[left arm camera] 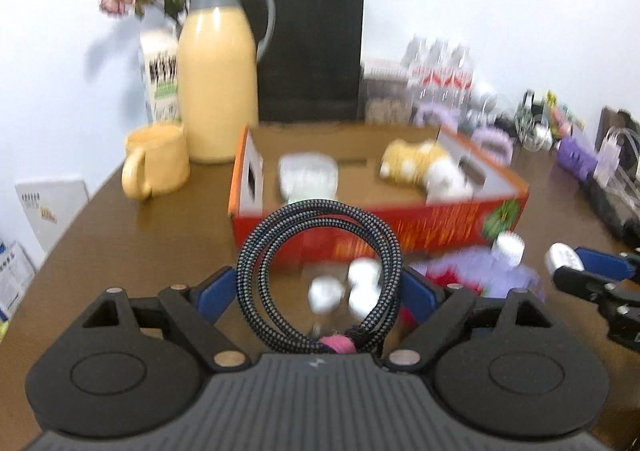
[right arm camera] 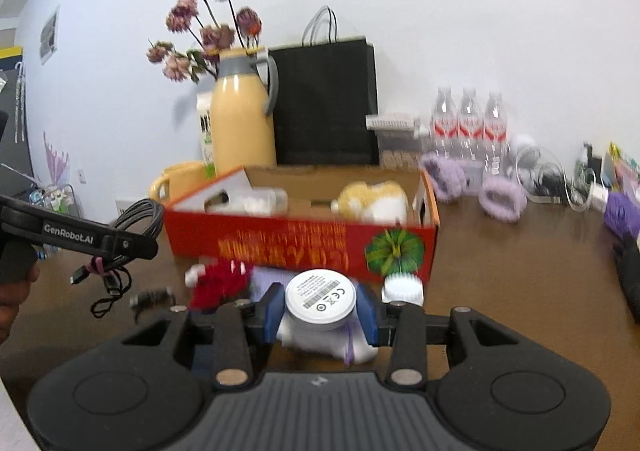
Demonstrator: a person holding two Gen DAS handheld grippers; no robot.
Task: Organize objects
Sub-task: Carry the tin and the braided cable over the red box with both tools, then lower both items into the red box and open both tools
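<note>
My left gripper [left arm camera: 318,291] is shut on a coiled black-and-white braided cable [left arm camera: 318,275], its blue pads pressing the coil's two sides. The coil hangs above the table; the right wrist view shows the cable [right arm camera: 138,217] dangling from the left gripper [right arm camera: 150,245], its plugs loose below. My right gripper [right arm camera: 320,311] is shut on a white round device [right arm camera: 320,297] with a label on its flat face. Just beyond both stands an open red cardboard box [left arm camera: 400,235] [right arm camera: 288,247]. It holds a yellow-and-white plush toy [right arm camera: 374,199] and a clear container [right arm camera: 256,201].
In front of the box lie a red fuzzy item [right arm camera: 220,283], a lilac cloth [left arm camera: 492,271] and a white brush head [right arm camera: 402,285]. Behind it stand a yellow jug [left arm camera: 218,83], a yellow mug [left arm camera: 156,163], a black paper bag [right arm camera: 326,103], water bottles [right arm camera: 468,127] and purple scrunchies [right arm camera: 502,197].
</note>
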